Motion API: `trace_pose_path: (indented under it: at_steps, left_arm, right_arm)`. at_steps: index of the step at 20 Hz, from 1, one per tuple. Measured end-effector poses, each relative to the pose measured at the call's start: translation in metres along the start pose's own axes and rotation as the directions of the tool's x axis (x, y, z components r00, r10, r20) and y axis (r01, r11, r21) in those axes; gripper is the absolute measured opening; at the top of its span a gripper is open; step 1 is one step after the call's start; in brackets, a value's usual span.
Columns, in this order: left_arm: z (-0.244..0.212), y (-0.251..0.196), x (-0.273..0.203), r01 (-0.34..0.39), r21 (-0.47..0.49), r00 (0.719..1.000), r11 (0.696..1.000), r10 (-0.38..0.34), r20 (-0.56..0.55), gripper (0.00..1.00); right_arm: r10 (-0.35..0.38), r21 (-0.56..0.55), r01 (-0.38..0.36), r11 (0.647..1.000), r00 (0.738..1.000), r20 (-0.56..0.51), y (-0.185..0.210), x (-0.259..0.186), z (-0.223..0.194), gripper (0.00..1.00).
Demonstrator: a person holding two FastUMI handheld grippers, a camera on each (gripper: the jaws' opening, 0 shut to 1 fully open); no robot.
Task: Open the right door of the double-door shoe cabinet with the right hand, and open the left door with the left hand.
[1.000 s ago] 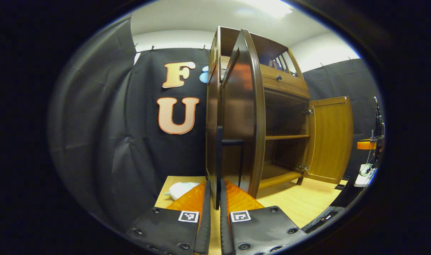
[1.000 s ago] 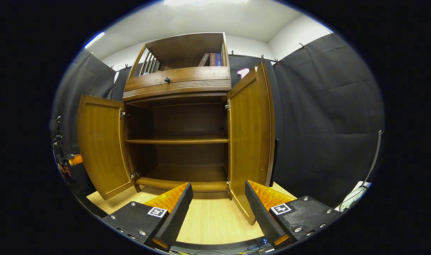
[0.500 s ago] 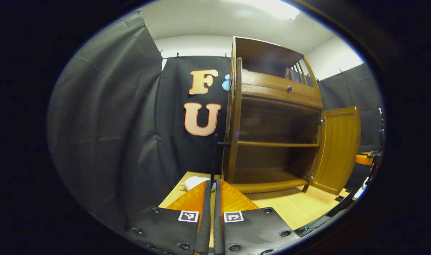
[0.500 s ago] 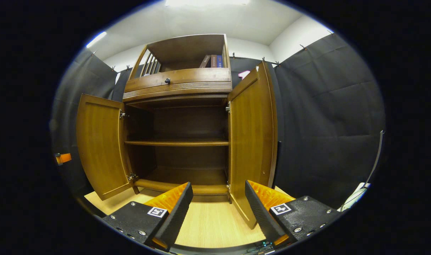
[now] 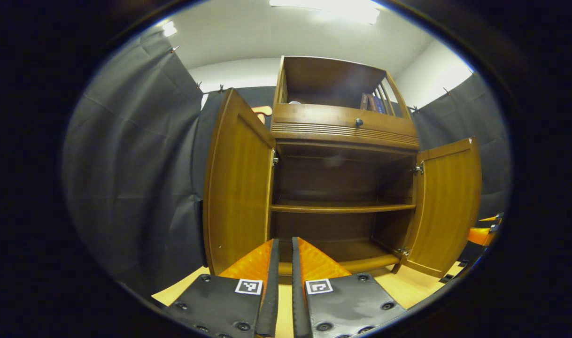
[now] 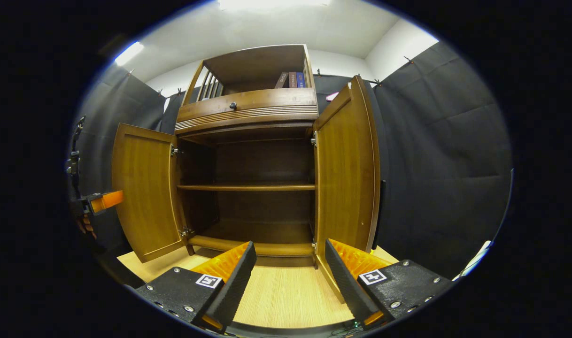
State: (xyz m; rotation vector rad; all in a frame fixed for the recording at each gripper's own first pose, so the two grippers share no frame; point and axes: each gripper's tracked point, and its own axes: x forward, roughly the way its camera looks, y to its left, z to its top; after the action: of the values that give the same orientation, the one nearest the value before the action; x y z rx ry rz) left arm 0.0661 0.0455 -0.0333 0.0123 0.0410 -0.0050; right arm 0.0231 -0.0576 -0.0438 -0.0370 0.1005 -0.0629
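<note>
The wooden shoe cabinet stands with both doors swung wide, showing a bare middle shelf. In the left gripper view the left door is near on the left and the right door farther right. My left gripper is shut with only a thin slit between its fingers, nothing in it, pointing at the cabinet's base. In the right gripper view my right gripper stands open and empty in front of the cabinet, between the left door and the right door.
A drawer with a dark knob sits above the doors, and books stand on the top shelf. The cabinet rests on a light wooden floor. The other gripper, held in a hand, shows at the left; black cloth walls surround.
My left gripper has come off the left door's handle and swung round from the door's edge to face the cabinet's front. The right gripper has barely shifted and stays open.
</note>
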Motion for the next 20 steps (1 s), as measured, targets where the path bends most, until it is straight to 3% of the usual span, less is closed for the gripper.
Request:
trace_pose_path:
  at_steps: [1,3,6,9,11,14,15,20]
  left_arm:
    - [0.001,-0.007,0.002,-0.011,0.009,1.000,1.000,0.011,0.010,0.21]
    - [0.003,-0.019,0.003,-0.007,-0.006,0.999,1.000,0.007,0.033,0.40]
    - [-0.007,-0.022,0.008,-0.021,-0.020,1.000,1.000,0.021,0.018,0.69]
    - [-0.013,-0.020,0.008,-0.031,-0.049,1.000,0.998,0.031,0.005,0.66]
    - [-0.013,-0.017,0.008,-0.040,-0.051,0.999,0.998,0.041,0.009,0.75]
    - [-0.016,-0.014,0.007,-0.057,-0.025,0.998,0.998,0.057,0.005,1.00]
    - [-0.015,-0.013,0.007,-0.061,-0.018,0.998,0.998,0.061,0.007,0.93]
    - [-0.015,-0.018,0.005,-0.061,-0.016,0.998,0.998,0.061,0.008,0.93]
  right_arm:
    - [0.000,0.006,0.000,1.000,1.000,-0.001,-0.002,-0.002,-0.002,0.98]
    - [-0.002,0.010,0.002,1.000,1.000,0.000,-0.007,-0.003,-0.002,0.91]
    - [0.001,0.022,-0.001,1.000,1.000,0.012,-0.010,-0.002,0.004,0.91]
    - [0.007,0.015,-0.008,1.000,1.000,0.023,-0.010,-0.001,0.006,0.91]
    - [0.014,0.016,-0.014,1.000,1.000,0.017,-0.010,0.000,0.003,0.91]
    - [0.017,0.016,-0.017,1.000,1.000,0.010,-0.013,-0.001,-0.001,0.91]
    - [0.017,0.016,-0.018,1.000,1.000,0.010,-0.014,0.000,0.000,0.91]
    - [0.026,0.030,-0.026,0.999,1.000,0.009,-0.012,0.002,0.000,0.87]
